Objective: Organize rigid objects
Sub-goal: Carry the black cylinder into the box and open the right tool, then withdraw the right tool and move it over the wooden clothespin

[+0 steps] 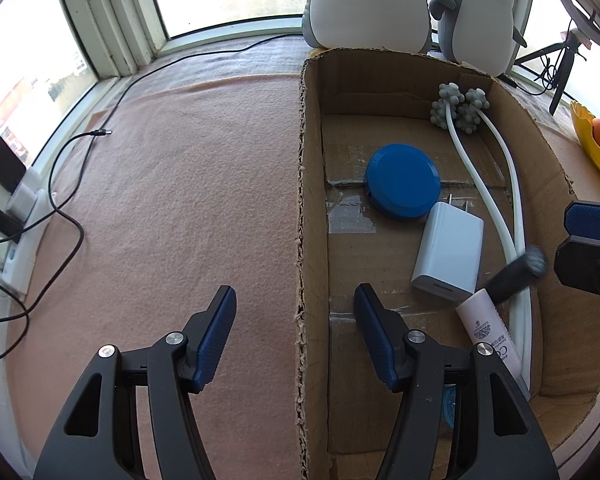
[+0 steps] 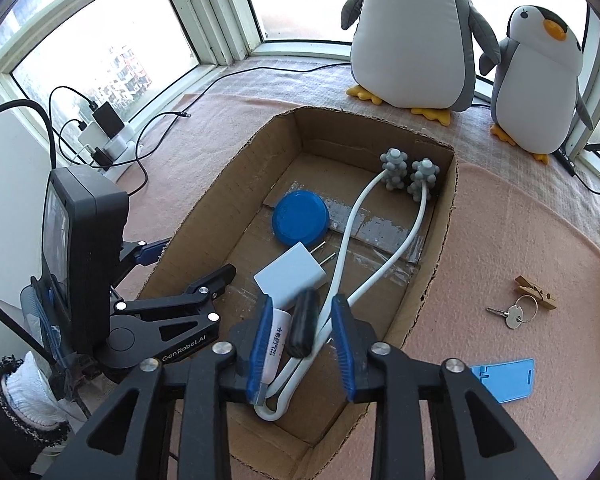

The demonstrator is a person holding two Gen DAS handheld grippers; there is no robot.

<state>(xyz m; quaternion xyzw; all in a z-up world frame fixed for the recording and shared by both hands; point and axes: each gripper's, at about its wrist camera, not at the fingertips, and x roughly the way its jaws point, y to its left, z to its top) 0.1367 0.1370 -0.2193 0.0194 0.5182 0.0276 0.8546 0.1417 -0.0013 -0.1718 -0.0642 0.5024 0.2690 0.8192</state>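
An open cardboard box point(image 2: 440, 240) stands on the pink cloth. Inside lie a blue round lid point(image 2: 300, 218), a white charger plug point(image 2: 292, 276), a white two-armed massager with grey knobby heads point(image 2: 408, 172) and a pink-white tube point(image 2: 278, 340). My right gripper point(image 2: 302, 304) hangs open over the box's near end. A blurred black stick-shaped object point(image 2: 303, 322) lies between its pads, touching neither; it also shows in the left wrist view point(image 1: 512, 278). My left gripper point(image 1: 295, 292) is open and straddles the box's left wall point(image 1: 308, 240) without pressing it.
On the cloth right of the box lie a key on a ring point(image 2: 514, 314), a wooden clothespin point(image 2: 536, 290) and a blue card holder point(image 2: 504, 380). Two plush penguins point(image 2: 412, 40) stand behind the box. A power strip with cables point(image 2: 108, 136) sits by the window.
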